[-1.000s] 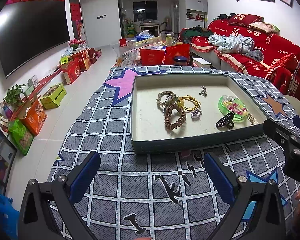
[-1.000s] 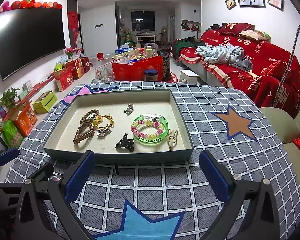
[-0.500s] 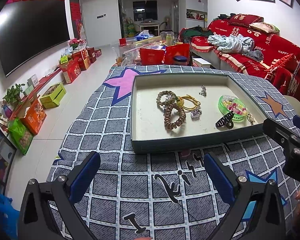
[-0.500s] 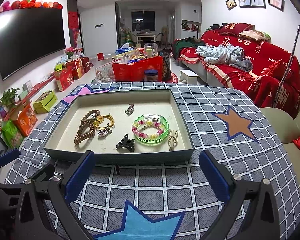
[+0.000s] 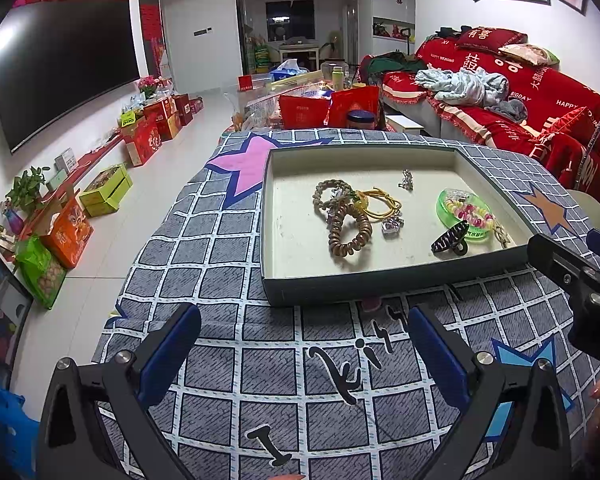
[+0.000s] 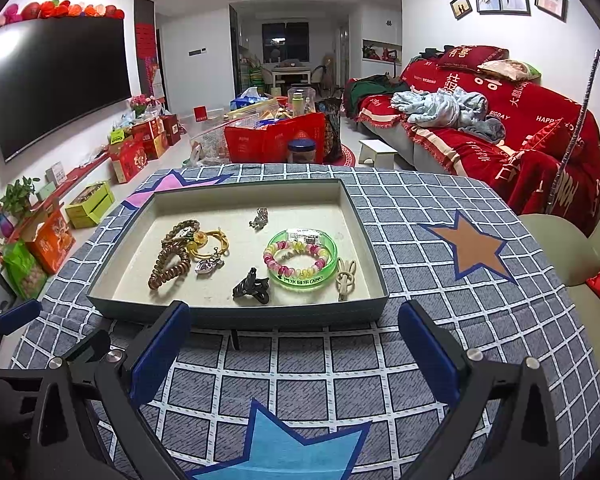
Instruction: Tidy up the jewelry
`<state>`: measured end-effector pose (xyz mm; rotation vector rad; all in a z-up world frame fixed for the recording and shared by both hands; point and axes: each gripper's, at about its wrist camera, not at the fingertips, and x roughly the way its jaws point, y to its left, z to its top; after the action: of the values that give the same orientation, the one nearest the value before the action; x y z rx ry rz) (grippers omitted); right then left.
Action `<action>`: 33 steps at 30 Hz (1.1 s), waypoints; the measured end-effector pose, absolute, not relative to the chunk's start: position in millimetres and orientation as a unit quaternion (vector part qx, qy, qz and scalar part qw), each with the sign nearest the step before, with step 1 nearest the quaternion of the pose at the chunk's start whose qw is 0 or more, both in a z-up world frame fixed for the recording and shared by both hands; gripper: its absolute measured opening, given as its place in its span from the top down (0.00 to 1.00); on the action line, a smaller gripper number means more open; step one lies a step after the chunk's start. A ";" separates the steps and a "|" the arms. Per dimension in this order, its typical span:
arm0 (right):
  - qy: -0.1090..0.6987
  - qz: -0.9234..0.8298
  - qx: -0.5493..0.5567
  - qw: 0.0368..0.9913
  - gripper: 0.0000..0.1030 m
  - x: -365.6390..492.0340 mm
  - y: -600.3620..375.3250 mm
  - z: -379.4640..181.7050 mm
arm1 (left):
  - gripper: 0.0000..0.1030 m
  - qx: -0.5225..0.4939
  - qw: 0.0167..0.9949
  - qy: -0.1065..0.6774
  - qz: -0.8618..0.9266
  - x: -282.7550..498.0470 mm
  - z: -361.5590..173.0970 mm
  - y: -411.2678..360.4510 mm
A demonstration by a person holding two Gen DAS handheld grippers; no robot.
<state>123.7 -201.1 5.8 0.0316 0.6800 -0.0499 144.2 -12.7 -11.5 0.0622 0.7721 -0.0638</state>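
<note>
Grey checked cloth with coloured stars covers the desk point(image 6: 420, 216), and on it sits a shallow dark-walled tray point(image 6: 364, 220) with a pale floor, the landmark for everything else.

The left gripper point(image 5: 304, 336) hovers over the cloth just before the tray's near wall, its jaws spread wide and holding nothing. The right gripper point(image 6: 294, 328) hangs at the same near wall, jaws equally wide apart and empty, touching nothing. In the left view its black body juts in beside the tray's near right corner.

Inside the tray, toward its right side, lies a green bangle point(image 6: 302, 260) with a pastel bead bracelet point(image 6: 296, 258) resting within its ring. Toward the left side lies a brown coil hair tie point(image 6: 168, 266), touching a yellow cord loop point(image 6: 210, 242) and a beaded brown bracelet point(image 5: 332, 196). A black claw clip point(image 6: 252, 286) sits near the front wall, just left of the bangle. A cream rabbit clip point(image 6: 346, 276) lies just beside the bangle's right edge. A small silver charm point(image 6: 259, 217) rests toward the tray's back, apart from the rest.
</note>
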 end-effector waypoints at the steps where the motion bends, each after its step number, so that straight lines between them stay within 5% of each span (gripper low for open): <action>1: 0.334 -0.025 0.016 0.942 0.00 123.7 -201.4 5.9 | 0.00 0.030 0.925 0.377 -0.031 144.2 -11.5 -12.6; 33: 0.333 -0.024 0.016 0.942 0.00 123.7 -201.6 6.0 | 0.00 0.032 0.924 0.380 -0.027 144.3 -15.5 -14.4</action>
<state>123.7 -201.6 6.0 0.0334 0.6800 -0.0496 144.3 -14.4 -15.5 0.0654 0.7808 -0.0548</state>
